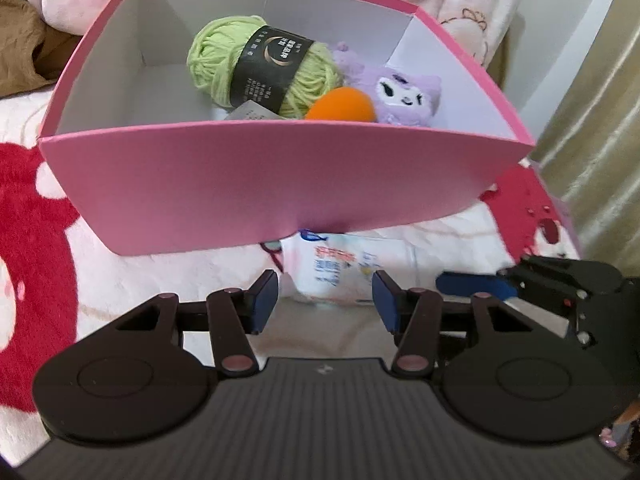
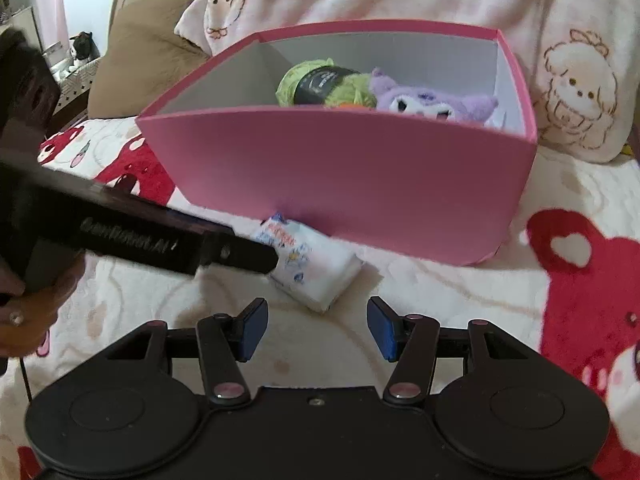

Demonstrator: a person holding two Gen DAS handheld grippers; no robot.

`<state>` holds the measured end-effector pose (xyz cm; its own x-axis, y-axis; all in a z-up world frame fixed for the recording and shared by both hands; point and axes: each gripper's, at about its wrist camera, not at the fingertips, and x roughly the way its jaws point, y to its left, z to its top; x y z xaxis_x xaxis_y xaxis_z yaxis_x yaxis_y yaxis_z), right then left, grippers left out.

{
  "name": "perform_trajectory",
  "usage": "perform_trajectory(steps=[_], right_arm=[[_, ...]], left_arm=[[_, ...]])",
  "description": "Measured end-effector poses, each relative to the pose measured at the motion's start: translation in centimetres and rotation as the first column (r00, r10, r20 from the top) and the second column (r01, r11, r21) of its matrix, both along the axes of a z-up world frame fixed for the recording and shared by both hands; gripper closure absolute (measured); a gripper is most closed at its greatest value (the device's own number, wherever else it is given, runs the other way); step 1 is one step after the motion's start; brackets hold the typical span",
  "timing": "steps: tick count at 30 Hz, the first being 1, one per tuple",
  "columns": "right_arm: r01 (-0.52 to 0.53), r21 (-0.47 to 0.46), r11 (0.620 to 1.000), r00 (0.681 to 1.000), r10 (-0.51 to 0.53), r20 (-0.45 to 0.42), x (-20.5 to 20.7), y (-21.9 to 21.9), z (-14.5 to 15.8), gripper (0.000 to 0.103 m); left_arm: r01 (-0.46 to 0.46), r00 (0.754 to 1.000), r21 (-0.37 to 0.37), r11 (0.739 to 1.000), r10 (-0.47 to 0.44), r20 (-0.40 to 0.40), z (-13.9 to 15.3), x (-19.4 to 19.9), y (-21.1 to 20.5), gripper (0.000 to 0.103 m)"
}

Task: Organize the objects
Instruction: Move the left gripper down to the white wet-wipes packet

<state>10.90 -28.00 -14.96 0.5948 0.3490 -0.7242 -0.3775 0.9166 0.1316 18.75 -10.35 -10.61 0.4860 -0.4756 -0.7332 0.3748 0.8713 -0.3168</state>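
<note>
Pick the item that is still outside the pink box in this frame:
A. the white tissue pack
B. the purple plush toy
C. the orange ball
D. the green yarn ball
A: the white tissue pack lies on the blanket against the front wall of the pink box, while the yarn, plush and orange ball sit inside.

White printed tissue pack (image 1: 340,272) partly hidden under pink cardboard box (image 1: 280,184); pack print blurred; orange ball (image 1: 340,106) half hidden by box wall.

A red-and-white blanket (image 2: 460,300) lies beside a brown cushion (image 2: 136,68) and white pillow (image 2: 568,92).
</note>
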Motion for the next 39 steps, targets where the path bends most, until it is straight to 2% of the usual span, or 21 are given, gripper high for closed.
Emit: perform_trajectory(steps=[3, 5, 7, 11, 15, 17, 21, 24, 25, 26, 30, 34, 39], right_arm=[[0.000, 0.010, 1.000, 1.000, 0.000, 0.002, 0.2, 0.0, -0.8, 0.039], [-0.006, 0.022, 1.000, 1.000, 0.006, 0.020, 0.1, -0.1, -0.9, 0.034], [-0.014, 0.025, 1.000, 0.999, 0.013, 0.033, 0.1, 0.0, -0.9, 0.034], [-0.061, -0.019, 0.998, 0.996, 0.063, 0.064, -0.8, 0.2, -0.5, 0.031], [-0.080, -0.038, 0.996, 0.993, 0.083, 0.079, -1.2, -0.1, -0.5, 0.027], [-0.070, -0.046, 0.996, 0.994, 0.074, 0.082, -1.2, -0.3, -0.6, 0.019], [-0.047, -0.018, 0.999, 0.996, 0.049, 0.078, -1.2, -1.1, -0.8, 0.016], [-0.034, 0.007, 0.999, 0.996, 0.033, 0.080, -1.0, -1.2, -0.8, 0.015], [-0.041, 0.018, 0.999, 0.996, 0.039, 0.078, -0.9, -1.1, -0.9, 0.015], [-0.050, 0.023, 0.998, 0.996, 0.049, 0.075, -0.8, -1.0, -1.0, 0.015], [-0.088, 0.022, 0.996, 0.993, 0.086, 0.086, -1.0, 0.0, -1.7, 0.015], [-0.054, -0.029, 0.998, 0.994, 0.057, 0.097, -1.0, 0.7, -2.2, 0.015], [-0.039, -0.082, 0.996, 0.994, 0.047, 0.094, -1.2, 1.7, -2.4, 0.015]], left_arm=[[0.041, 0.999, -0.035, 0.999, -0.040, 0.011, -0.6, -0.1, -0.5, 0.051], [0.055, 0.998, -0.026, 0.998, -0.054, 0.012, -0.7, -0.5, -1.0, 0.051], [0.064, 0.998, -0.061, 0.996, -0.064, 0.005, -0.5, -0.9, -0.9, 0.051], [0.031, 0.996, -0.134, 0.990, -0.042, -0.082, -0.5, -1.4, -0.7, 0.051], [-0.009, 0.993, -0.177, 0.984, -0.012, -0.119, -0.3, -1.7, -0.2, 0.052], [-0.049, 0.992, -0.192, 0.980, 0.025, -0.123, -0.1, -1.4, 0.3, 0.052], [-0.101, 0.989, -0.192, 0.976, 0.079, -0.122, -0.5, -0.4, 0.9, 0.052], [-0.129, 0.982, -0.216, 0.968, 0.095, -0.163, -1.4, 0.3, 1.1, 0.061], [-0.133, 0.980, -0.217, 0.967, 0.095, -0.178, -1.7, 0.5, 1.0, 0.069], [-0.144, 0.975, -0.204, 0.968, 0.103, -0.198, -2.0, 0.7, 0.9, 0.073], [-0.181, 0.961, -0.196, 0.964, 0.132, -0.241, -3.1, 0.9, 0.7, 0.074], [-0.224, 0.945, -0.201, 0.954, 0.161, -0.286, -3.3, 1.4, 0.7, 0.074], [-0.220, 0.954, -0.174, 0.960, 0.174, -0.244, -2.9, 0.5, -0.1, 0.074]])
